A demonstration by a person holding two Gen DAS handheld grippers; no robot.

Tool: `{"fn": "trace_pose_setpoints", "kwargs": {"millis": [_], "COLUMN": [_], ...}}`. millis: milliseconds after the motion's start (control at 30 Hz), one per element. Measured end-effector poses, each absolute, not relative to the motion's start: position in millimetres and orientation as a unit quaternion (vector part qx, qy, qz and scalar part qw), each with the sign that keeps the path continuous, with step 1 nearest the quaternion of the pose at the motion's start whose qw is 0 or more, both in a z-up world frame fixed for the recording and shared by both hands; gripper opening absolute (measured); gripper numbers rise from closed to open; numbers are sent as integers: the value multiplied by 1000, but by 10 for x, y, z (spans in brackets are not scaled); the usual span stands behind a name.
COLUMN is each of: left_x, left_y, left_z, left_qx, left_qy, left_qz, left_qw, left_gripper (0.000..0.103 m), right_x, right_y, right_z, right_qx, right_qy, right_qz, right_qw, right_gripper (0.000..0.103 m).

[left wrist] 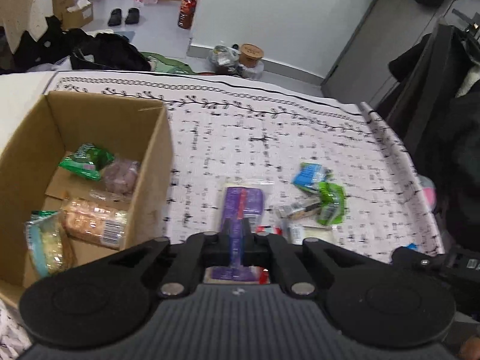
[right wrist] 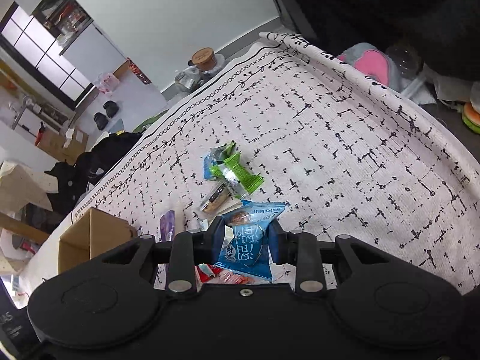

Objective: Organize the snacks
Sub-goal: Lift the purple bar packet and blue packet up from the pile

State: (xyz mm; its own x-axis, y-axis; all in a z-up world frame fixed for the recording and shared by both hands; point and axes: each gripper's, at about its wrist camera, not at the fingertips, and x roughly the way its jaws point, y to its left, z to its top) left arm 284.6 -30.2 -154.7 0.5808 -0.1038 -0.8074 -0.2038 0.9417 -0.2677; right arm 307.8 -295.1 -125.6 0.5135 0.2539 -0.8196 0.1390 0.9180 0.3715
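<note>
My left gripper (left wrist: 237, 225) is shut on a purple snack packet (left wrist: 242, 202), held just above the patterned tablecloth (left wrist: 270, 138), right of the cardboard box (left wrist: 156, 162). The box holds several packets, among them a green one (left wrist: 85, 162) and an orange one (left wrist: 93, 219). My right gripper (right wrist: 246, 229) is shut on a blue snack packet (right wrist: 247, 240) above the cloth (right wrist: 345, 138). Ahead of it lie a green wrapper (right wrist: 238, 171) and a small brown snack (right wrist: 214, 201). The box (right wrist: 90, 237) shows at the left of the right wrist view.
Loose snacks lie right of the purple packet: a blue one (left wrist: 309, 175), a green one (left wrist: 330, 204), a red-white one (left wrist: 268, 229). A plush toy (right wrist: 372, 64) sits beyond the table's far edge. Dark clothes (left wrist: 105, 54), shoes (left wrist: 124, 16) and a bottle (left wrist: 186, 10) are on the floor.
</note>
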Motion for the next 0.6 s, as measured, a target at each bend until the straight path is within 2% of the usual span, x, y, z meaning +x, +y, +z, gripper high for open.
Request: {"fn": "trace_pose_setpoints", "kwargs": {"millis": [100,133,200,300,600], "left_x": [2862,2865,2875,2891,3034], "left_y": [-308,-311,-342,-371,-395], "left_z": [-1618,-1641,-1673,-1722,-2001], "left_qx": [-171,-174,-176,-174,-172], "left_qy": [470,474,481,479,504], "left_qz": [16,10,4,18,27], "left_qw": [866,863,859,860,846], "left_gripper": [6,9,28,49,51], "right_x": [3071,3066,3057,3066,3160], "right_y": [-2930,-2927,-2920,-2899,-2971], "right_z": [-1281,-1296,-1325,-1355,-1428], "right_qx": [198,199,198,190,185], "right_qy": [496,498,503,509,516], "right_qz": [32,30,27,28,24], "right_qw": [845,843,840,839,836], "right_gripper": [30,30,30,30,30]}}
